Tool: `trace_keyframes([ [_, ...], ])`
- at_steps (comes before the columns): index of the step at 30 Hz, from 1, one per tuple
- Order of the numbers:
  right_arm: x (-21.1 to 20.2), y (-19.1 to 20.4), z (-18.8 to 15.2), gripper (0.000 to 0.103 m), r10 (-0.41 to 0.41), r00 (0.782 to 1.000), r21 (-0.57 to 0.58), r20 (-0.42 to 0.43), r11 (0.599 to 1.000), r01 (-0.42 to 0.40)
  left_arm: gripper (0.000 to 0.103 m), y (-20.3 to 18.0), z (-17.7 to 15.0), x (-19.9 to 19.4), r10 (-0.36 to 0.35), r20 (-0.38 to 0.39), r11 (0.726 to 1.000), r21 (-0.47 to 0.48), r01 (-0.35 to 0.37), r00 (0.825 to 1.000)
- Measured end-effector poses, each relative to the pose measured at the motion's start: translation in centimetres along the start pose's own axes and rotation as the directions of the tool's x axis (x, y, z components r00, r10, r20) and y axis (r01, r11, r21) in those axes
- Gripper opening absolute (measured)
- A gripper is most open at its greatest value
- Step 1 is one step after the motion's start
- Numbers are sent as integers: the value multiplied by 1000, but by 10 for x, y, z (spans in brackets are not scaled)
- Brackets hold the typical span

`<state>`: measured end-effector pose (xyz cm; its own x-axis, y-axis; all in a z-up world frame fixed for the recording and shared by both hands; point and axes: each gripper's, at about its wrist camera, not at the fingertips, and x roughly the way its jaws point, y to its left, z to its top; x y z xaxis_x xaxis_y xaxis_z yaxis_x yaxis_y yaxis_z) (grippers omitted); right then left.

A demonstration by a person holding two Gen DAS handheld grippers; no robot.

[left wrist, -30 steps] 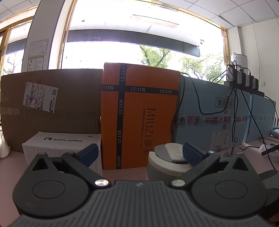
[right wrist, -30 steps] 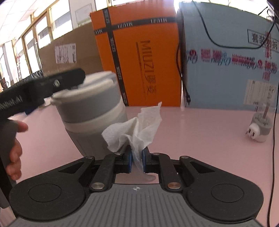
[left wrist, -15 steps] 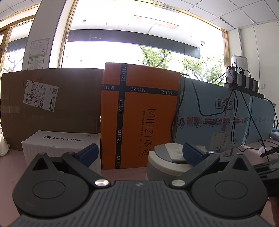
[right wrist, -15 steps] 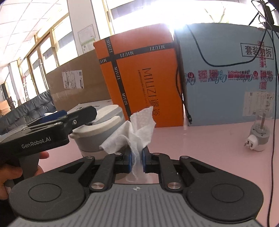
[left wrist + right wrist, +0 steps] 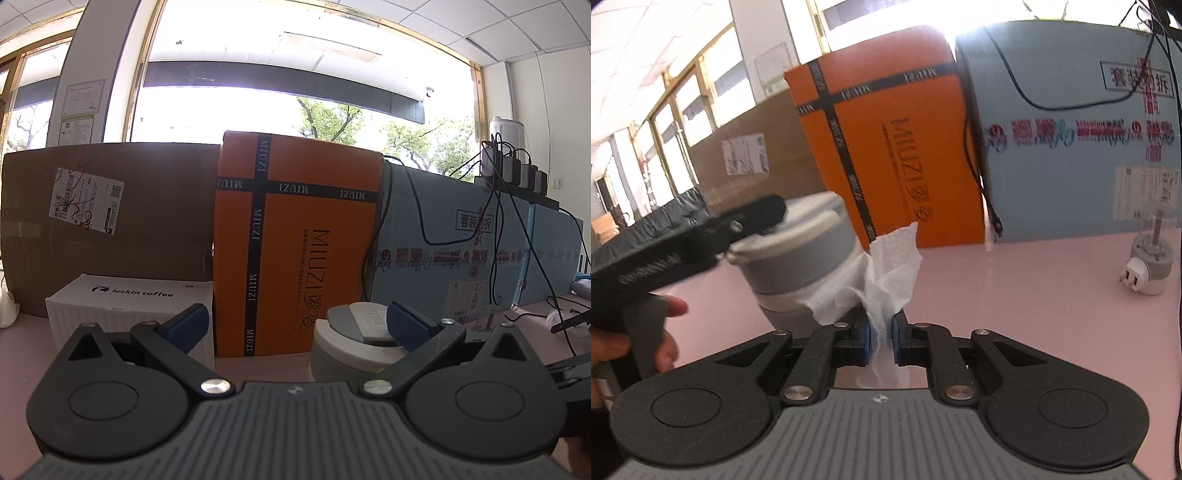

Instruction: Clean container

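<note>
right gripper (image 5: 881,341): pads clamped together on white paper towel (image 5: 882,269), wad sticks up ahead of the tips
container (image 5: 798,258): grey lidded cup, ahead-left of right tips, towel's left edge against its side
left gripper (image 5: 297,325): jaws spread wide, right finger (image 5: 408,323) over container's lid rim, left finger clear
table (image 5: 1015,295): pink, under the container
</note>
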<state>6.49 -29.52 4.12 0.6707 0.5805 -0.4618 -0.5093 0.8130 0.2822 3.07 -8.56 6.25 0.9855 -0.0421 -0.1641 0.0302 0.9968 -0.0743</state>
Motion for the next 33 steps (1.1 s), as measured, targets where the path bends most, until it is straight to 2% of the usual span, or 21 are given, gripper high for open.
trace_keyframes([
  [7,-8,3,-4,11,41,999,5,11,999,-41,103,1,-2,-1,-9,3,1000,-12,9,1000],
  [17,6,2,-21,11,51,997,30,-49,998,-49,103,2,-2,-1,-12,4,1000,-16,12,1000],
  [28,-17,-1,-6,11,83,994,62,76,994,-88,103,2,-2,-1,-13,5,1000,-24,13,1000],
  [33,-13,-5,-9,11,90,994,86,68,992,-96,103,1,-3,-2,-7,8,1000,-23,7,1000],
])
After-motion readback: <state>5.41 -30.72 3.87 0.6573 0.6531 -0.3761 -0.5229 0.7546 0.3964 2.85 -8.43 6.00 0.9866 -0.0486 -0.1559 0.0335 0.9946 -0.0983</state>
